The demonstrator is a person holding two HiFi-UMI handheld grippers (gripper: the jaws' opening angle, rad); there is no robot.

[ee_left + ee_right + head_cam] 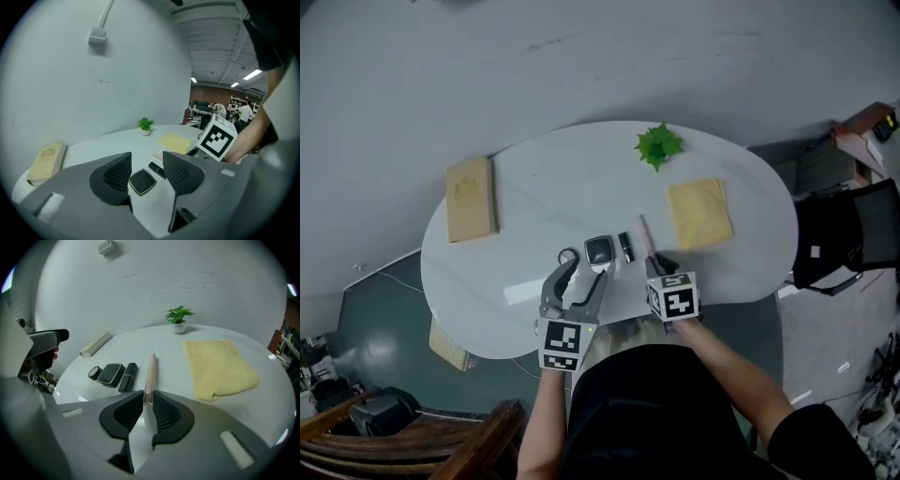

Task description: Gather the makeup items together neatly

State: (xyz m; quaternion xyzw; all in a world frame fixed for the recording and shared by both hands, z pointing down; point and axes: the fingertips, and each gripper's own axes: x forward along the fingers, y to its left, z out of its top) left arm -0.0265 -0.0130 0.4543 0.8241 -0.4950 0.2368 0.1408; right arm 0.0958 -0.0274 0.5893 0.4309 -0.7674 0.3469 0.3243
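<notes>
Right tongs (148,397) pinch pink stick (151,367); left tongs (146,162) gape near black compact (142,182).

glossy table (581,178); cloth towel (699,213); matt pink stick (150,369)

A white oval table (544,178) was set against a pale wall. A tan book (471,199) was laid near its left edge, a small green plant (658,145) was placed at the far side, and a folded yellow cloth (700,213) was spread right of centre.
</notes>
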